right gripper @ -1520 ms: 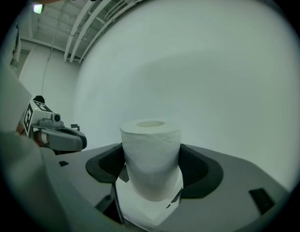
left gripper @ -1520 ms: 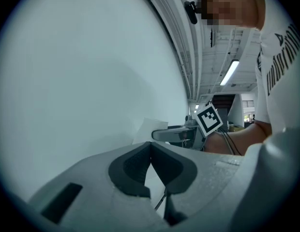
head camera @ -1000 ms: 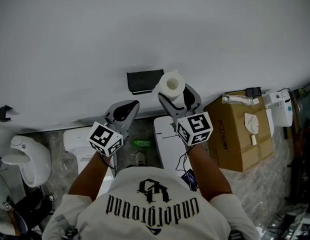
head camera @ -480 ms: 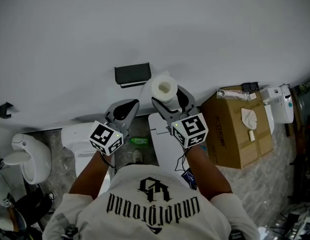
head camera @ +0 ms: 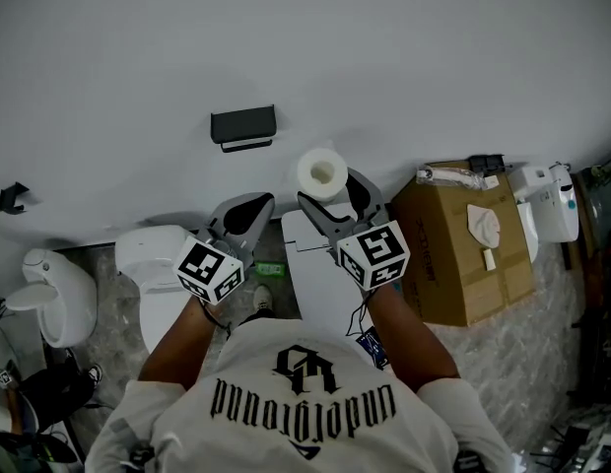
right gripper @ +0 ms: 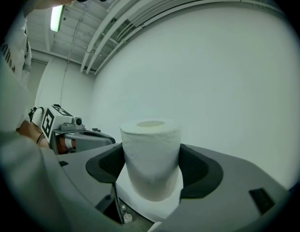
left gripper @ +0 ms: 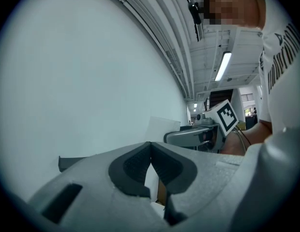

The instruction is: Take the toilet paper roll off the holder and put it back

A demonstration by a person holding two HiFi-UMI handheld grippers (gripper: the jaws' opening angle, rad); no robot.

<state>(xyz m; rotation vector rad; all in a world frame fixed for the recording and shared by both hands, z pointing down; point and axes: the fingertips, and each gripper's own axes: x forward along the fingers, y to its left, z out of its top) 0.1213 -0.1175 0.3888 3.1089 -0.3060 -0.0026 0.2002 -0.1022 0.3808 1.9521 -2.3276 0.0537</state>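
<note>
Clamped on a white toilet paper roll (right gripper: 151, 153) – the dark-padded jaws of the right gripper (right gripper: 152, 167), parted just to the roll's width and pressing its sides. Roll upright, the open end of its core facing up, its lower part bulging out below the pads.

Shut on nothing – the jaws of the left gripper (left gripper: 150, 164), dark pads touching at the tips. Held level with the right gripper and just to its left, both pointing at the plain white wall (head camera: 305, 37).

Off its mount, then: roll in the air in front of the wall, below and to the right of the black wall-mounted holder (head camera: 243, 126), clearly apart from it.

Farther out, down on the grey stone floor (head camera: 113, 328): a white toilet (head camera: 153, 264) under the left gripper, a brown cardboard box (head camera: 453, 254) to the right of the right gripper, a white panel (head camera: 315, 274) between them. Nearest the camera, a white printed T-shirt (head camera: 296, 402) and two bare forearms leading up to the marker cubes.
</note>
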